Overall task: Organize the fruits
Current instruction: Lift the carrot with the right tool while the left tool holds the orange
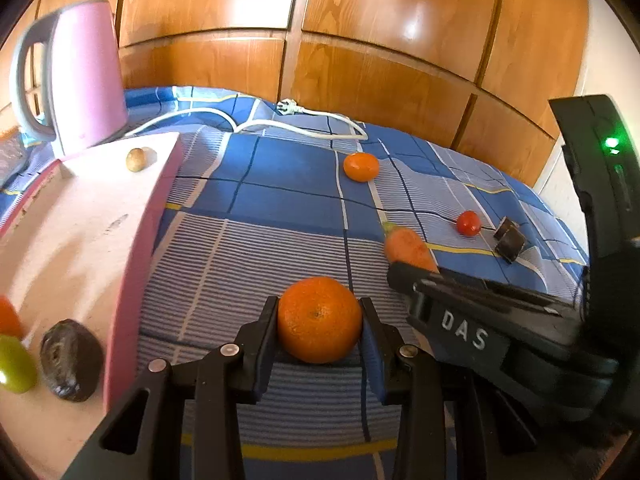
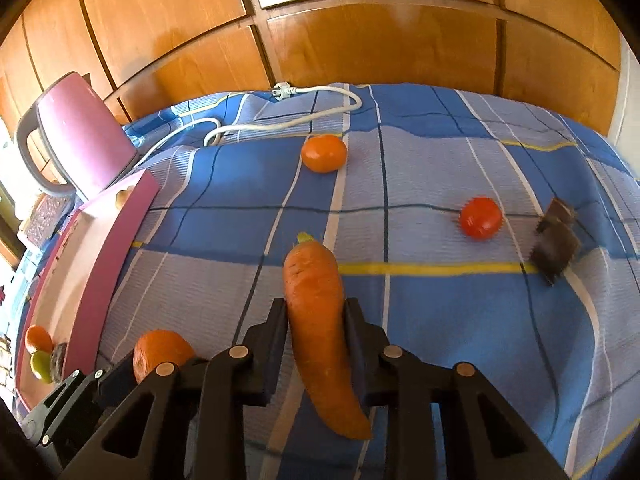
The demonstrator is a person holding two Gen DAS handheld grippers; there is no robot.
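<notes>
The pink tray [image 1: 132, 248] lay left of the left gripper [image 1: 320, 320], whose jaws were clenched on a mandarin [image 1: 319, 319]. The right gripper [image 2: 316, 332] had its jaws clamped on a carrot [image 2: 320, 332]. Ahead of them a second mandarin [image 2: 324, 153] and, further right, a tomato [image 2: 480, 217] rested on the blue checked cloth [image 2: 440, 312].

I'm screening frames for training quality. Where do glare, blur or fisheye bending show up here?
Left wrist view: bright glare patches on the wooden cabinet doors, the pink kettle slightly smeared, panel lines bowed. Right wrist view: glare at the cabinet top, the dark serrated piece blurred, the bedspread bulging barrel-like.
</notes>
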